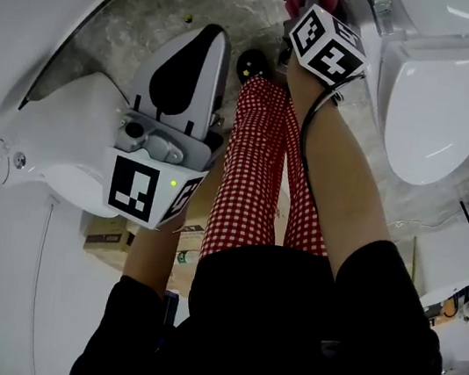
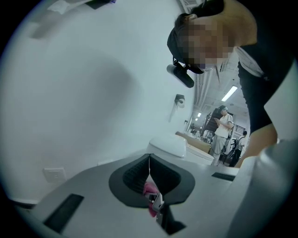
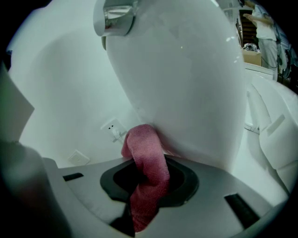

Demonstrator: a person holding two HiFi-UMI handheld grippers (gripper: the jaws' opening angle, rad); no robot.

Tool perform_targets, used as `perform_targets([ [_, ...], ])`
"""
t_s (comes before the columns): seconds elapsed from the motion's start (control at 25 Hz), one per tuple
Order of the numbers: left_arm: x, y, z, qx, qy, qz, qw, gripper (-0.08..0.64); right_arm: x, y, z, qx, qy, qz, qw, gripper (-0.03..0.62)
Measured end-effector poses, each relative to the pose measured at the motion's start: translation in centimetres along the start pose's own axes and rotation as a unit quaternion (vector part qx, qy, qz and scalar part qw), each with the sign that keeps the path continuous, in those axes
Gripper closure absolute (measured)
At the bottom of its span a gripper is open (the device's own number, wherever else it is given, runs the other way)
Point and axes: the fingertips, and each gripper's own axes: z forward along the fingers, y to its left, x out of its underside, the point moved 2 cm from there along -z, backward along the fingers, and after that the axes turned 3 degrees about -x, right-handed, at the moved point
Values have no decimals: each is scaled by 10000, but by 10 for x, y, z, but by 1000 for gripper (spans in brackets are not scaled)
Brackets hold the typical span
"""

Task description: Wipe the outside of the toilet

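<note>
Right claw (image 3: 148, 183) tight on cloth (image 3: 145, 153) | pressed low on toilet (image 3: 186, 79) side | left claw (image 2: 150, 176) closed, off to the side | best to keep cloth flat, rub slow, push soft, cover whole side

Right gripper view: right gripper (image 3: 148, 181) jaws' inner faces covered by the pink cloth (image 3: 146, 158), whose lower end sinks into the dark slot between them. Chrome handle (image 3: 114, 17) cut by the top edge. Head view: same jaws hidden behind the marker cube (image 1: 327, 46); only a scrap of cloth shows at the top edge. Toilet (image 1: 435, 109) tank cut off at the top. Cardboard box (image 1: 109, 246) mostly covered by the left gripper (image 1: 198, 60). Left gripper view: small pink scrap (image 2: 150, 188) and a metal bit at the root of the closed jaws, too small to identify. Background people tiny, indistinct.
</note>
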Motion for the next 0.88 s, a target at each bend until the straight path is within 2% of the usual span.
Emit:
perform_targets([
  [0.52,-5,-24,-2,209,-47,167,9996,549,16,-30,-42,222,-73,221,9995,497],
  [0.88,-5,-47,-1,419,26,317,9986,549,18,-45,-70,239,-129,117,9996,497],
])
